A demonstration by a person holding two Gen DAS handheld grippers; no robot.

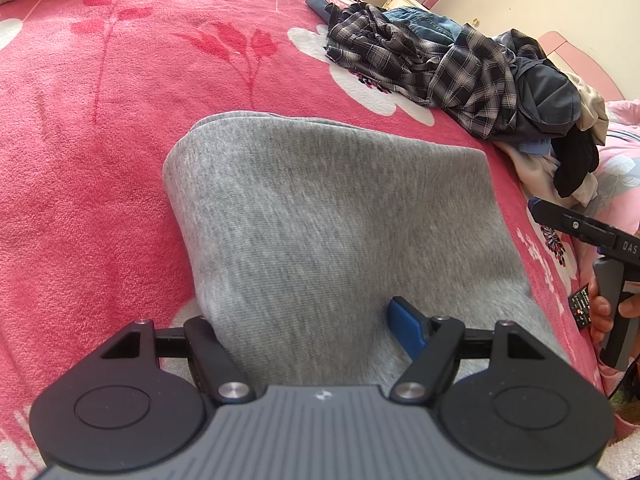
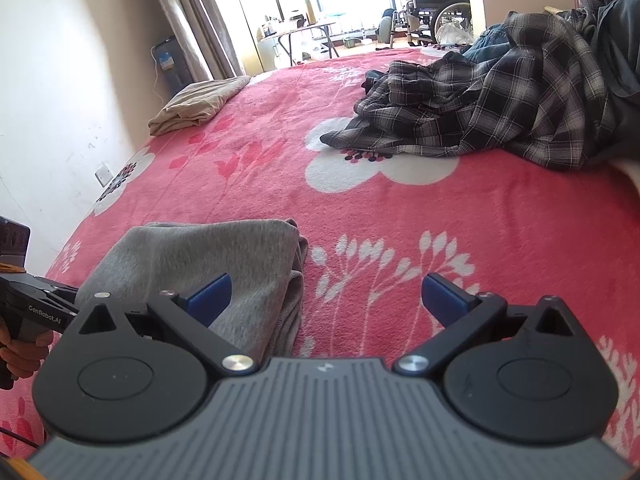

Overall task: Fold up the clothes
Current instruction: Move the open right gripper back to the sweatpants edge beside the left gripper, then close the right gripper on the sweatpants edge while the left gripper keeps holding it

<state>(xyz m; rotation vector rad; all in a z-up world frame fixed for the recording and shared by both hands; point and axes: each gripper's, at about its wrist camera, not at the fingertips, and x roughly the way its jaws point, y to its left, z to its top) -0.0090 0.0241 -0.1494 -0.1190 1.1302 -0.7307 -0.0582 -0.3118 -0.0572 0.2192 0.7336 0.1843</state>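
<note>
A folded grey garment (image 1: 328,208) lies flat on the pink flowered blanket (image 1: 100,120). My left gripper (image 1: 300,320) stands with its jaws wide apart at the garment's near edge. The cloth fills the gap between them and hides the left fingertip, while the blue right pad (image 1: 406,328) rests on the cloth. In the right wrist view the grey garment (image 2: 192,256) shows several stacked layers along its right edge. My right gripper (image 2: 324,292) is open over that edge, one pad above the cloth and the other above the blanket (image 2: 440,220). It holds nothing.
A heap of unfolded clothes, topped by a dark plaid shirt (image 1: 440,64) (image 2: 480,112), covers the bed's far right. A folded beige cloth (image 2: 196,104) sits by the wall at the far left. A hand (image 1: 600,312) grips the right gripper's handle.
</note>
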